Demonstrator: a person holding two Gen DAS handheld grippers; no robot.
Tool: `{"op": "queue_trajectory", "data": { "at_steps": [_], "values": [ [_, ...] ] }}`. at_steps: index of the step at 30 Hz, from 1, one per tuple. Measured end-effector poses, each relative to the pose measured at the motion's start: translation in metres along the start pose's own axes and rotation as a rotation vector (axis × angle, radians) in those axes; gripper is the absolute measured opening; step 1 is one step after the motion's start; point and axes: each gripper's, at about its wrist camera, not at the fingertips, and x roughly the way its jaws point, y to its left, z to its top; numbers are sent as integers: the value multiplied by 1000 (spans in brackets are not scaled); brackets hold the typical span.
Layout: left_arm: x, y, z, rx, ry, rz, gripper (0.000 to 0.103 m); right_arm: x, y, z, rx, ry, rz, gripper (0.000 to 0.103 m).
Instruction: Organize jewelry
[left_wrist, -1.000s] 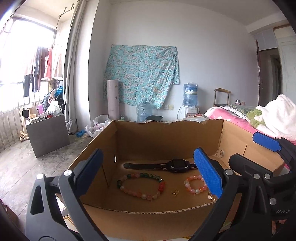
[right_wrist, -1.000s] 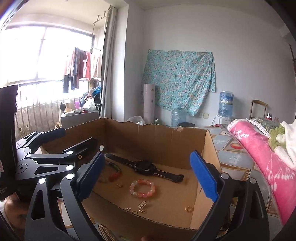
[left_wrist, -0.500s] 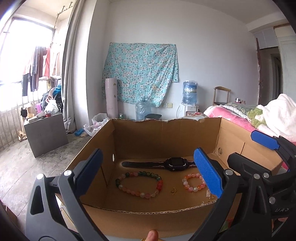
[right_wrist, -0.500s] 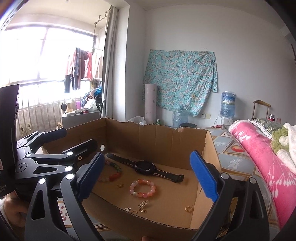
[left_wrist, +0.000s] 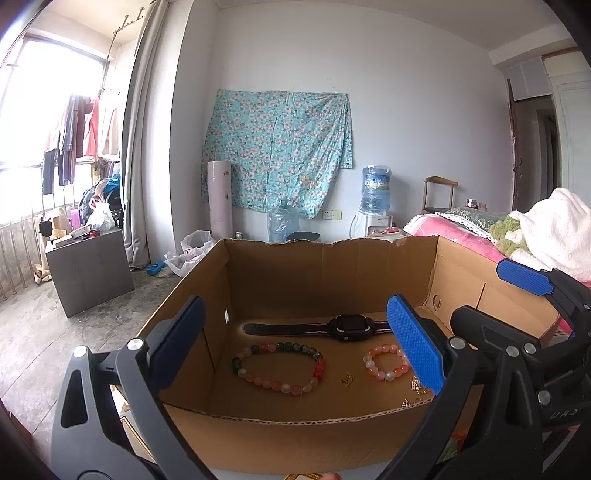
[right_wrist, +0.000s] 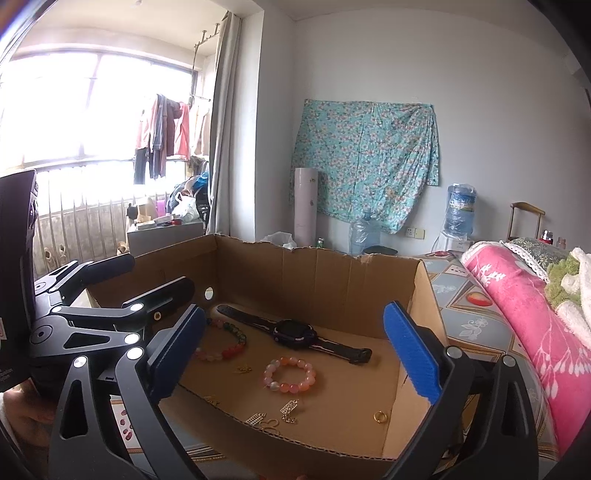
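The right gripper (right_wrist: 295, 345) hangs spread wide before an open cardboard box (right_wrist: 317, 273), nothing between its blue pads (right_wrist: 412, 354). Inside lie a dark watch (right_wrist: 295, 332), a pink bead bracelet (right_wrist: 290, 373), a larger bracelet (right_wrist: 225, 341) partly hidden, small gold charms (right_wrist: 288, 408) and a gold ring (right_wrist: 379, 417). The left gripper (right_wrist: 110, 295) sits at the box's left side.

wall: floral teal cloth (left_wrist: 277, 151) pinned up | below it: pale pink roll (left_wrist: 219, 201) upright, clear water jug (left_wrist: 282, 226) on floor | right: water dispenser (left_wrist: 376, 192), wooden chair (left_wrist: 439, 192), bed with pink blanket (right_wrist: 517, 295) | left: grey curtain (left_wrist: 147, 147), grey cabinet (left_wrist: 88, 269), hanging clothes (right_wrist: 162, 136) at window
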Motion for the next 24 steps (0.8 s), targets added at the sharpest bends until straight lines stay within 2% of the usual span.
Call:
{"op": "queue_trajectory", "data": {
  "at_steps": [24],
  "values": [
    [0, 0, 0, 1, 0, 0, 95, 0, 0, 0, 0, 0, 0, 95]
  ]
}}
